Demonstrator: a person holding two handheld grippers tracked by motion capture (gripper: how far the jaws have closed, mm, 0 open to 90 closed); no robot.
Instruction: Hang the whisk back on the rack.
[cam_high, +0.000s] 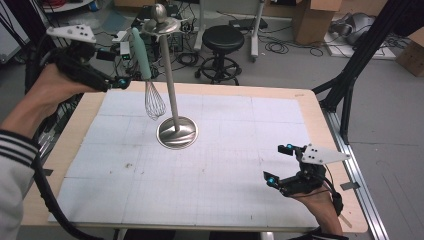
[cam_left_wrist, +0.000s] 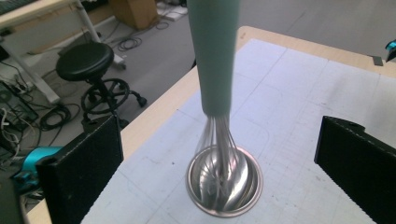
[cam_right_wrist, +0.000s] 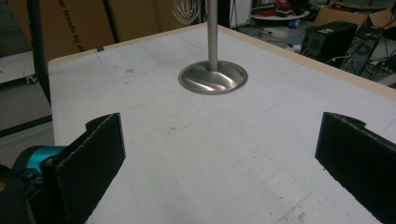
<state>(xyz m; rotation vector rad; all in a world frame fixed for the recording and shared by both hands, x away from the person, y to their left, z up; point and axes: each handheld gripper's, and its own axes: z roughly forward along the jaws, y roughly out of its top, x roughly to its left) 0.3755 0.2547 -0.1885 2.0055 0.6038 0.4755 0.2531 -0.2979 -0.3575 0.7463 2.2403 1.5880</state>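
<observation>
White gridded paper covers the wooden table (cam_high: 330, 120). Hanging from the shiny steel stand (cam_high: 176, 131), a mint-handled wire whisk (cam_high: 150, 85) sits between the left gripper's (cam_high: 120, 82) wide-open ribbed jaws, untouched. The right gripper (cam_high: 280, 164) gapes empty.

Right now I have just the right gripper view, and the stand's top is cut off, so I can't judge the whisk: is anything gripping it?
Observer: No. In the left gripper view the left claw is wide open, with its jaws clear of the whisk.
Operator: What carries it, then?
Observer: In the high view its handle top meets the disc on the stand, so it seems to hang there.
Operator: Where's my claw?
Observer: The right claw sits over the table's near right corner, far from the stand.
</observation>
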